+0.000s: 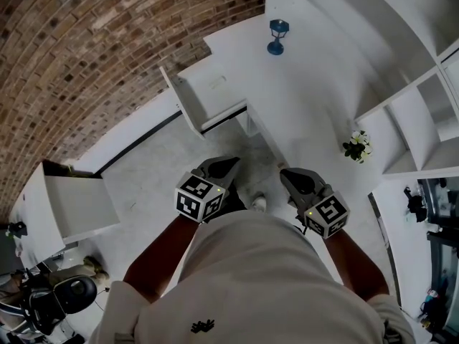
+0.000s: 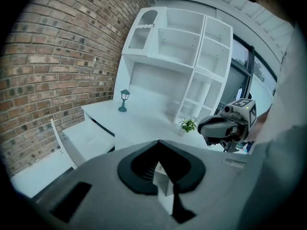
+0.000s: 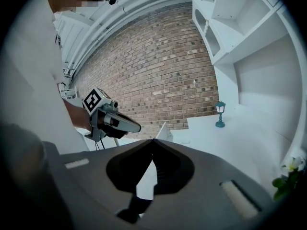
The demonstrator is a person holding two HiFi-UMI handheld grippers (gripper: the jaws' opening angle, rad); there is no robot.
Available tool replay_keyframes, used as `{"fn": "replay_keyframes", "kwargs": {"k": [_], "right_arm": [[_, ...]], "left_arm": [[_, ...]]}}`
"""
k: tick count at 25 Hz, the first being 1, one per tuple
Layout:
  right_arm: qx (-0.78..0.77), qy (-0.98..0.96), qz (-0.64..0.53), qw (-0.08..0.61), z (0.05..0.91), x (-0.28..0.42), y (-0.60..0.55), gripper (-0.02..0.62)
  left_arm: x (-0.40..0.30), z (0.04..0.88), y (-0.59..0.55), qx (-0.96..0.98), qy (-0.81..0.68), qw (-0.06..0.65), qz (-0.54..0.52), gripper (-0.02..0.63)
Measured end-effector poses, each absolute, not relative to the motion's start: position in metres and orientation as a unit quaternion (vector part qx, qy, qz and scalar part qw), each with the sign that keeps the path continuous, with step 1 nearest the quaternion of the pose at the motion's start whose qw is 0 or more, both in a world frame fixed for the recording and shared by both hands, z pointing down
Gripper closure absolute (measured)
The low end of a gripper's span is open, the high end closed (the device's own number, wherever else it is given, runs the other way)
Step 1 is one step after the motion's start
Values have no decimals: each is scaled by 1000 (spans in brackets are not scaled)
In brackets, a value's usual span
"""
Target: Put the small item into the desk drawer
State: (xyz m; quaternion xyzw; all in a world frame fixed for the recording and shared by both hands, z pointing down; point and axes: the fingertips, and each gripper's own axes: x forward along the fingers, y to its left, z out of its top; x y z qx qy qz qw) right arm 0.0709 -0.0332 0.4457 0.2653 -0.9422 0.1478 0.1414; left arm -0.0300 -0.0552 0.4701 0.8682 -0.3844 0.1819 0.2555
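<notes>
Drawer (image 1: 208, 95) open, reachable from above; desktop (image 1: 308, 99) bare between lantern (image 1: 278, 36) and plant (image 1: 356, 147).

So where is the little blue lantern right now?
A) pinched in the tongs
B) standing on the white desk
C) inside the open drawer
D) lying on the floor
B: the blue lantern stands upright on the white desk, well apart from the open drawer, which looks empty.
</notes>
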Motion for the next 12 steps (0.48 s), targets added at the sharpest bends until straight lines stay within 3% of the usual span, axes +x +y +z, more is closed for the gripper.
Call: {"fn": "replay_keyframes", "kwargs": {"k": [12], "right_arm": [[266, -942, 146, 145, 446, 71, -23, 583]], "left_arm": [[-28, 474, -45, 870, -377, 258, 185, 598]]}}
